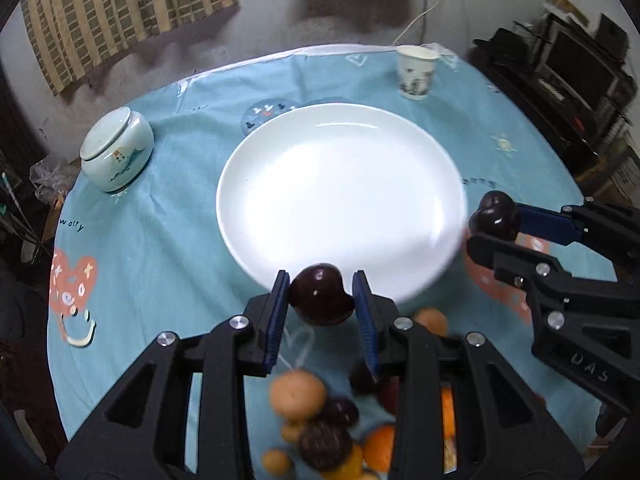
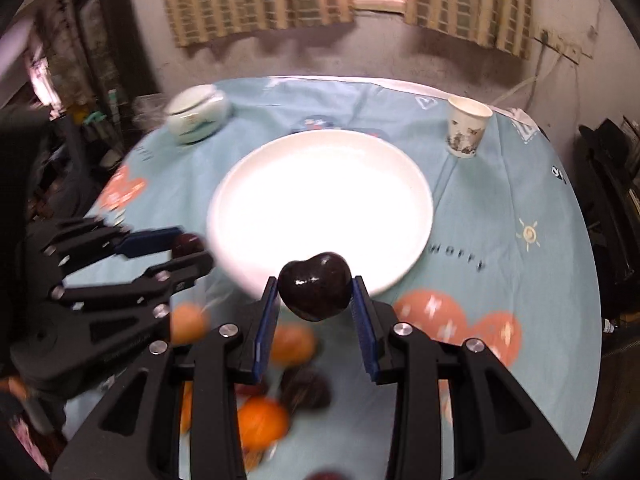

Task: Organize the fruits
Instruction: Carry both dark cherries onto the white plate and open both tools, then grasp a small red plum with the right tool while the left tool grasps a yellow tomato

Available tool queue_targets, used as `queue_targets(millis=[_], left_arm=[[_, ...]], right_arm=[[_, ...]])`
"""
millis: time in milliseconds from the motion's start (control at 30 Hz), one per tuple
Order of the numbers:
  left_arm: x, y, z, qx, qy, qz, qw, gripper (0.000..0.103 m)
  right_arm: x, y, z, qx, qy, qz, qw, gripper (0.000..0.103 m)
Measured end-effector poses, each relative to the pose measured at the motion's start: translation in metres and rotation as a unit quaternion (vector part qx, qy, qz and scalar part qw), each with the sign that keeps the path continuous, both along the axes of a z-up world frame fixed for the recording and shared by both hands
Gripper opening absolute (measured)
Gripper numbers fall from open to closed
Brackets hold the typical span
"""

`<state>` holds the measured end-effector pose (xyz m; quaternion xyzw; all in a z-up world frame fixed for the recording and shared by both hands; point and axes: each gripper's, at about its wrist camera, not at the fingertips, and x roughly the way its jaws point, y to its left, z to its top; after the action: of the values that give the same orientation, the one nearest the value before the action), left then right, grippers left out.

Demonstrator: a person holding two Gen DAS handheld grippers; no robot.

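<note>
The round worktop [image 1: 160, 240] fills the scene, draped in a pale blue cloth with cartoon prints. At its middle sits the big white plate [image 1: 340, 196], bare and shining. And look at the two tools over its near rim! The left gripper [image 1: 320, 300] has its jaws nearly closed, blue pads pinching a dark cherry [image 1: 320, 300] from both sides, right above the plate's near edge. The right gripper [image 2: 314, 294] matches it, jaws drawn in tight on a second dark cherry [image 2: 314, 292], also at the near rim; from the left camera it shows just off the plate's right side. Far left stands a pale green lidded jar [image 1: 116, 150], far right a white paper cup [image 1: 416, 72]. Down near the cameras, blurred, lies the loose fruit pile [image 1: 320, 420]: small oranges, brownish round fruits and more dark cherries on the cloth.
</note>
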<state>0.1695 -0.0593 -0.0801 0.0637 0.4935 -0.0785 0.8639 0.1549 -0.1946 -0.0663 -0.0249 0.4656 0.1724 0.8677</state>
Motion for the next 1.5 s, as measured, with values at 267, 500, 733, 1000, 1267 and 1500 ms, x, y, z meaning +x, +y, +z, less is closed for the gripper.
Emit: queue_targets(millis=[267, 500, 733, 1000, 1267, 1500], left_arm=[[0.048, 0.006, -0.040, 0.016, 0.034, 0.021, 0.9991, 0.033], [0.056, 0.008, -0.043, 0.047, 0.009, 0.035, 0.9982, 0.074], [0.043, 0.031, -0.019, 0.012, -0.006, 0.048, 0.9988, 0.077], [-0.051, 0.072, 0.035, -0.009, -0.073, 0.006, 0.9973, 0.084], [-0.174, 0.089, -0.012, -0.018, -0.017, -0.043, 0.9988, 0.085], [-0.209, 0.093, -0.042, -0.041, 0.026, -0.034, 0.9982, 0.085]], right_arm=[[0.058, 0.010, -0.034, -0.019, 0.021, 0.003, 1.000, 0.036], [0.083, 0.020, -0.048, -0.055, 0.026, 0.032, 0.998, 0.053], [0.068, -0.009, -0.010, 0.004, 0.001, 0.006, 1.000, 0.062], [-0.048, -0.052, 0.020, 0.042, -0.001, 0.021, 0.999, 0.062], [-0.183, -0.067, -0.028, -0.012, 0.021, 0.012, 1.000, 0.062], [-0.194, -0.072, -0.078, -0.045, 0.064, -0.003, 0.997, 0.062]])
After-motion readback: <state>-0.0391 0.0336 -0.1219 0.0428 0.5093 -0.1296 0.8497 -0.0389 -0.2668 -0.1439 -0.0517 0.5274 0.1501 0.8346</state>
